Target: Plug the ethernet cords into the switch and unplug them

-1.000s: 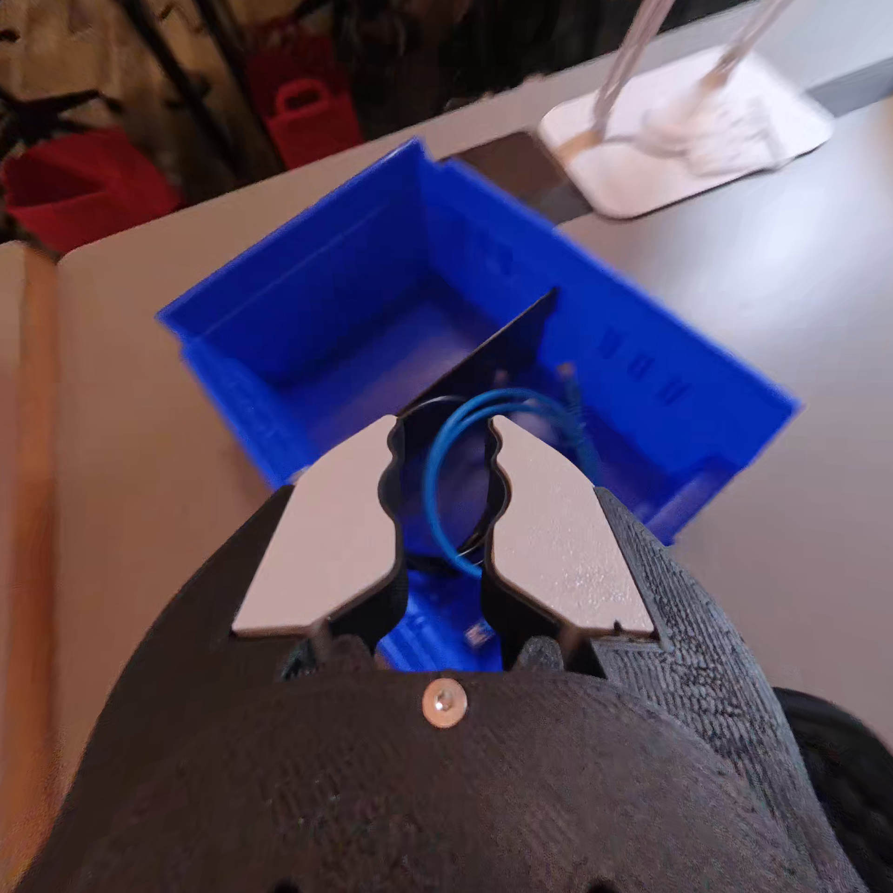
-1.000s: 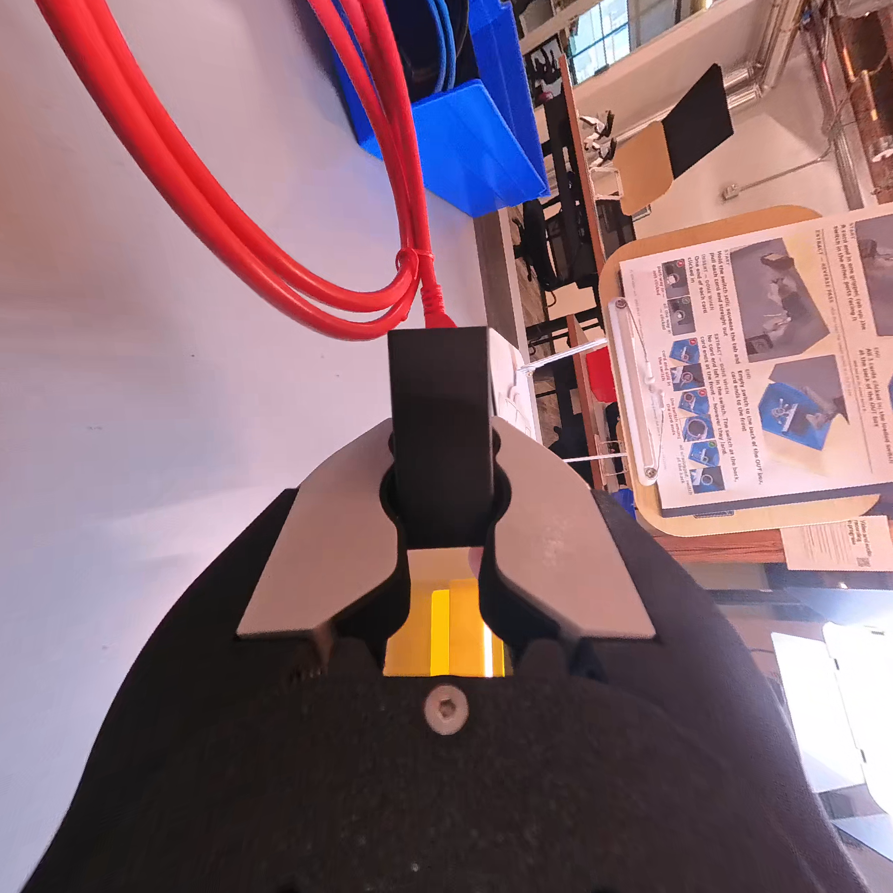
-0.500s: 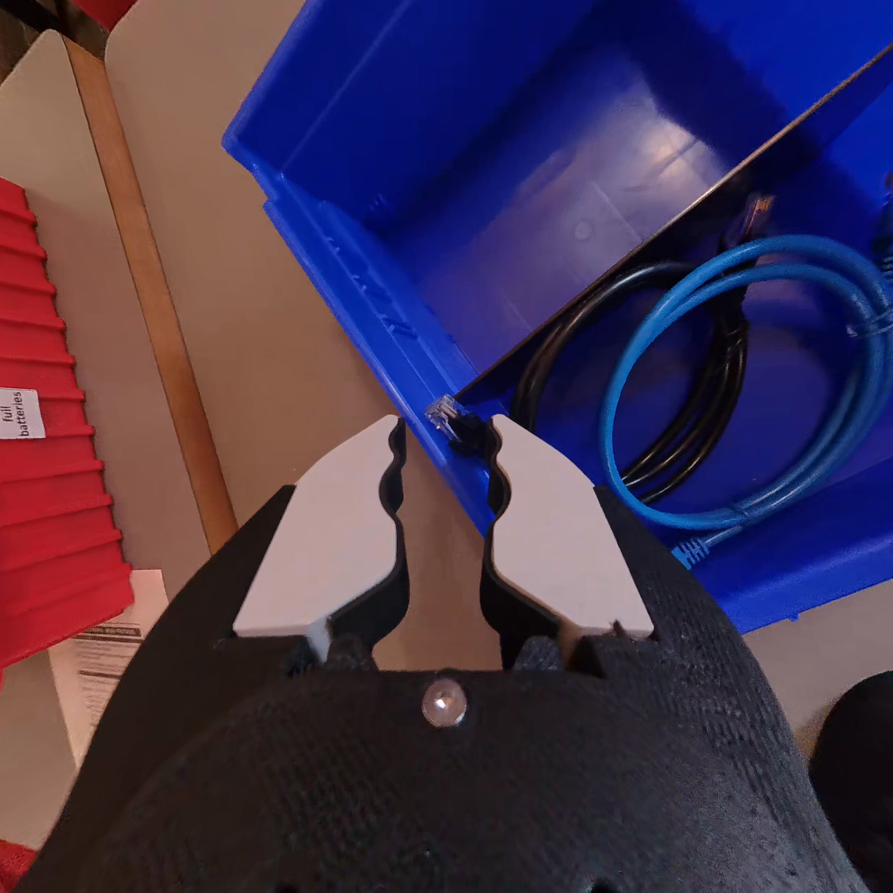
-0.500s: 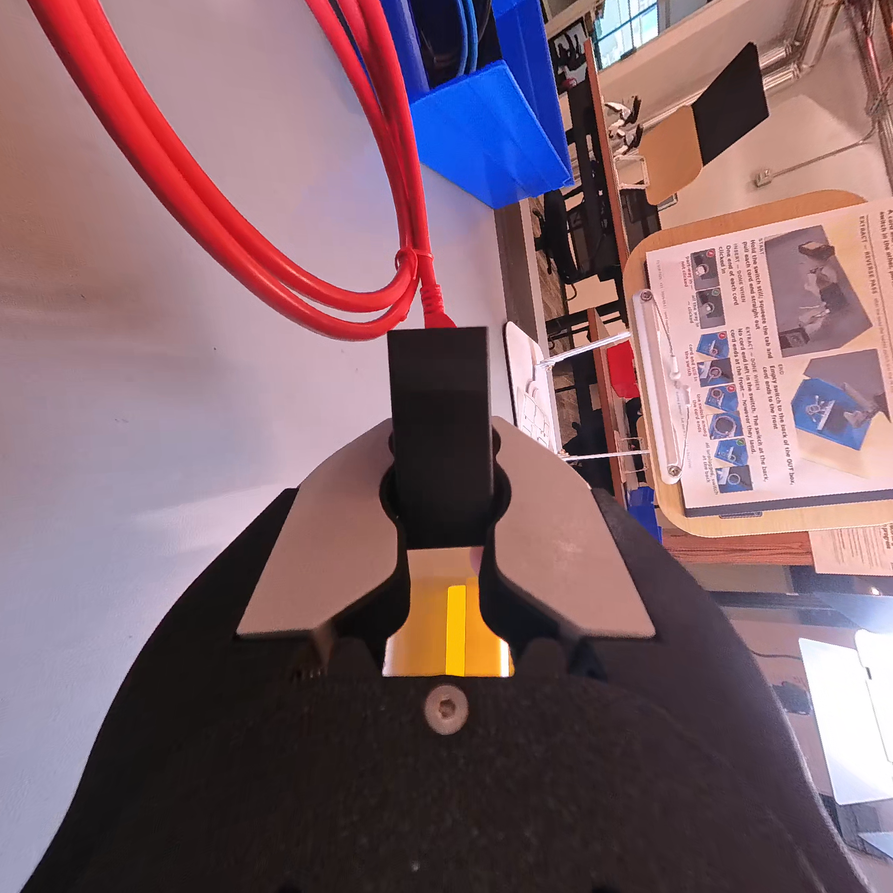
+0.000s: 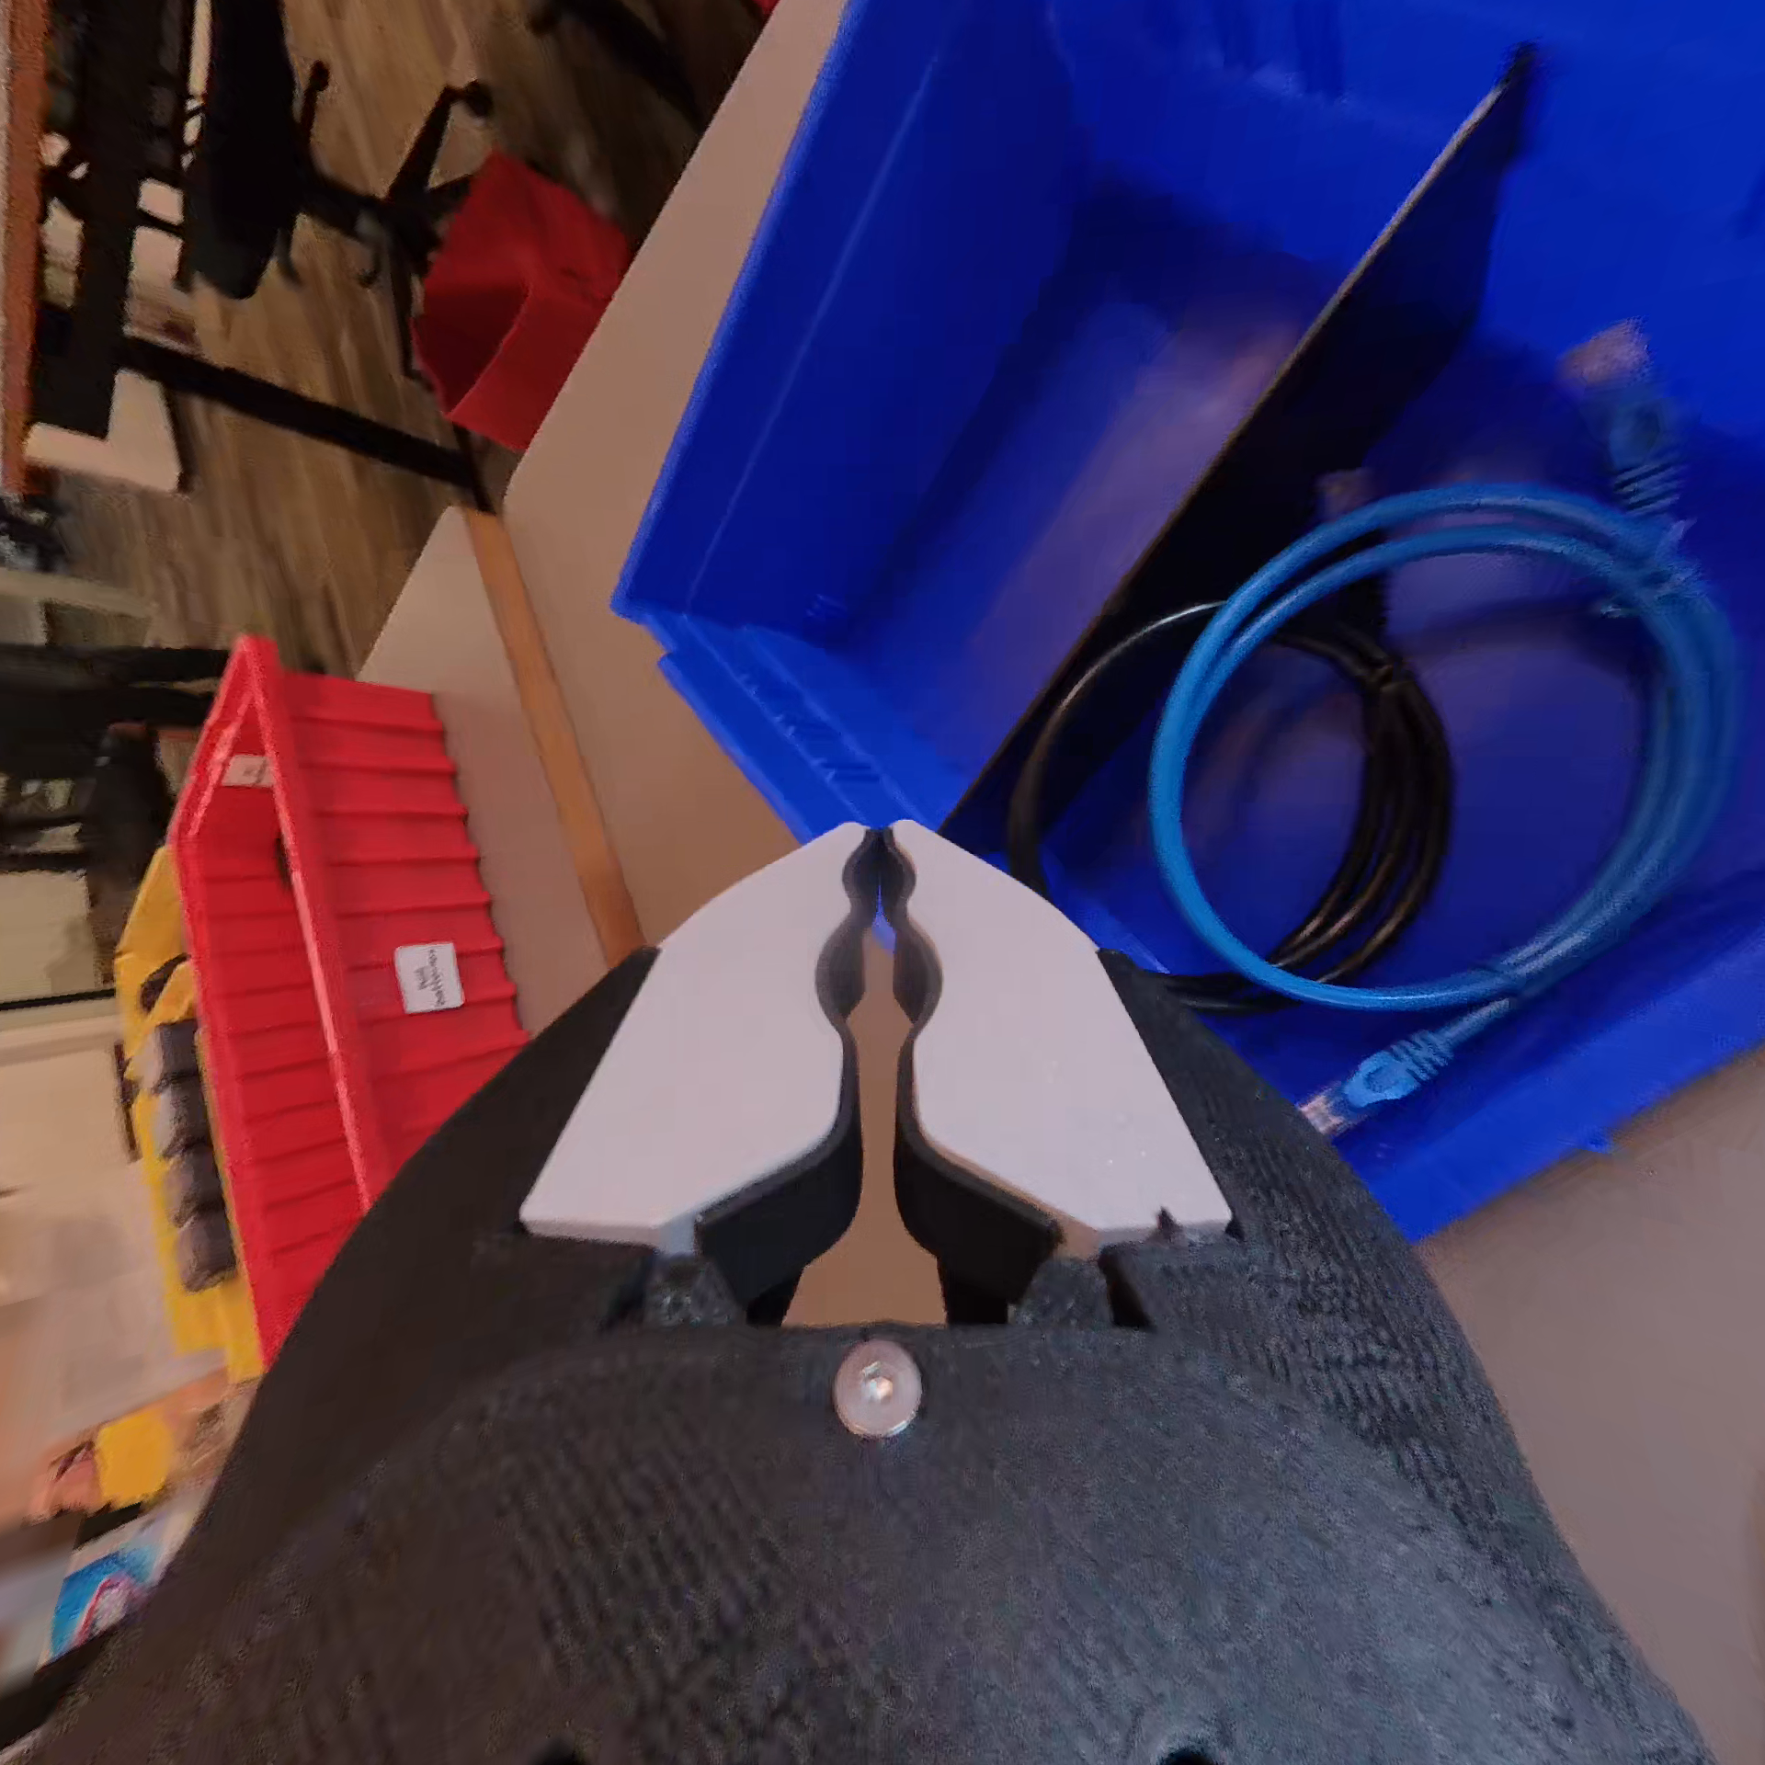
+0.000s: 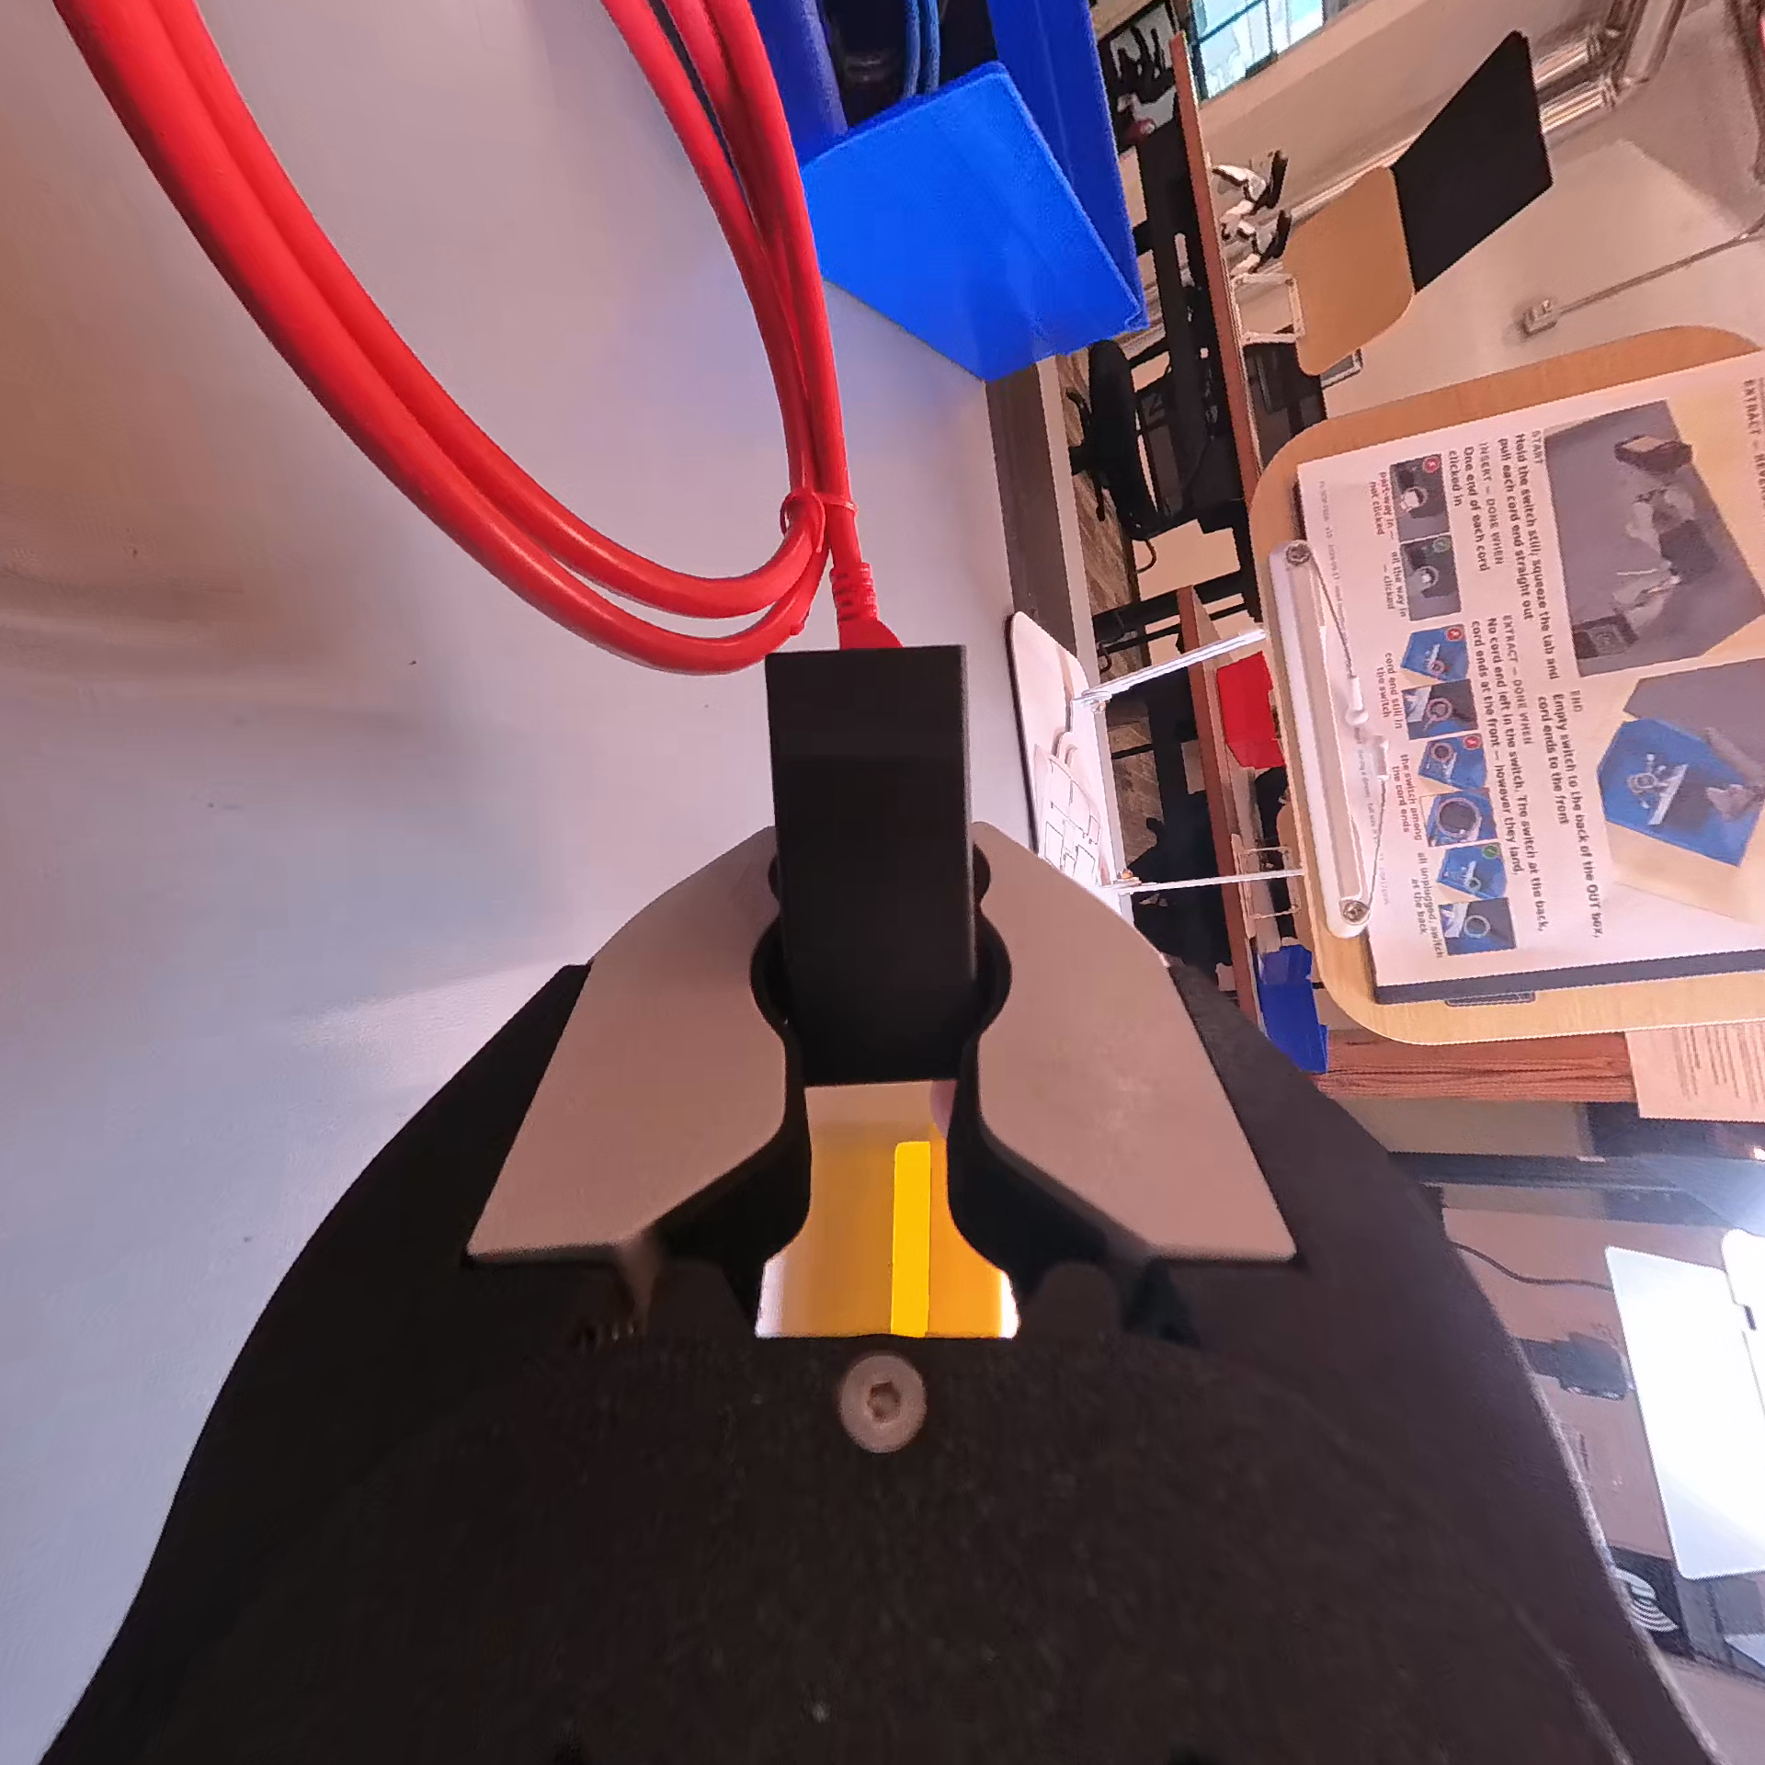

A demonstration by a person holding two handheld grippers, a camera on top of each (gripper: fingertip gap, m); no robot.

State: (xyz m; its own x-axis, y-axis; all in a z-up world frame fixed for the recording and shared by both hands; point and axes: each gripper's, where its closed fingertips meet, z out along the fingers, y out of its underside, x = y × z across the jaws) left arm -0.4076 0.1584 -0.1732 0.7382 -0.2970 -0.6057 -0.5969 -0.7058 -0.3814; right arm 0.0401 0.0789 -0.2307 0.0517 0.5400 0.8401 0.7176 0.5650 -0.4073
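My left gripper [image 5: 877,840] is shut, its tips together at the near rim of the blue bin [image 5: 860,334]; nothing shows between them. In the bin's near compartment lie a coiled black cord [image 5: 1423,764] and a coiled blue cord [image 5: 1175,764] with its plug [image 5: 1385,1079] at the near wall. The black cord's end runs behind my right finger and is hidden. My right gripper [image 6: 874,860] is shut on the black switch [image 6: 869,812]. A red cord [image 6: 382,382] is plugged into the switch's far end [image 6: 860,611], its loops lying on the white table.
A black divider [image 5: 1385,315] splits the bin; the far compartment holds nothing. A red ribbed bin [image 5: 363,860] and a yellow tray [image 5: 153,1051] stand left. In the right wrist view, the blue bin [image 6: 955,210], a white stand [image 6: 1060,764] and an instruction board [image 6: 1528,669] lie beyond.
My left gripper swung from over the bin to its near rim, where the black cord's plug sat between its open fingers, then shut. The right gripper held the switch almost still.
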